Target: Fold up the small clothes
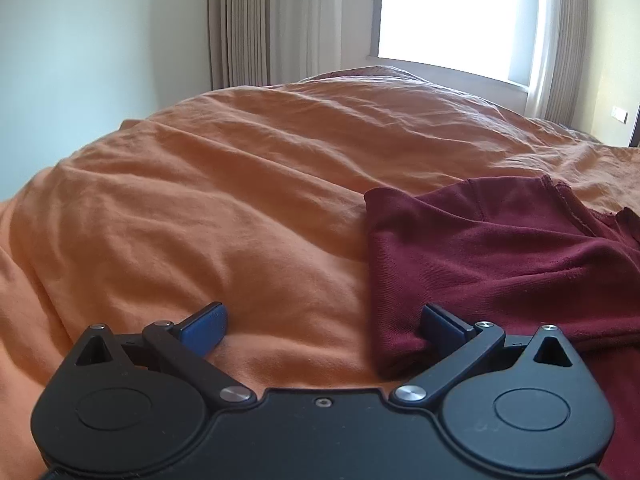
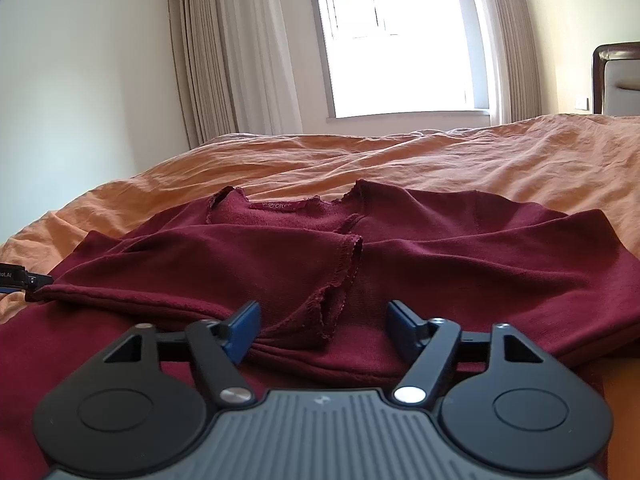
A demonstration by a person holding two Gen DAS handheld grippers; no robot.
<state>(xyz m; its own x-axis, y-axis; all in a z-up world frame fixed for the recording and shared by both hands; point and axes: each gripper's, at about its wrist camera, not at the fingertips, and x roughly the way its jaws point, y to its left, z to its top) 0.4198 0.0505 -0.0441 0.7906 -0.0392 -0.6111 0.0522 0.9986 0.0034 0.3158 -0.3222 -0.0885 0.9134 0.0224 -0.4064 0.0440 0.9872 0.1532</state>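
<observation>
A dark red top (image 2: 440,248) lies on the orange bedspread (image 2: 480,152), neckline facing the window, both sleeves folded in across the chest. In the left wrist view the same dark red top (image 1: 500,256) fills the right side, its folded left edge running toward me. My left gripper (image 1: 324,326) stands open at that edge; its right blue pad (image 1: 442,324) touches the cloth and its left blue pad rests over the bedspread (image 1: 200,200). My right gripper (image 2: 322,330) is open low over the garment's lower middle, bunched fabric and a sleeve cuff (image 2: 340,280) between its fingers.
A window (image 2: 400,48) with beige curtains (image 2: 240,60) stands beyond the bed. A dark headboard (image 2: 616,80) rises at the far right. The tip of the left gripper (image 2: 24,278) shows at the left border of the right wrist view. Wrinkled bedspread stretches left of the garment.
</observation>
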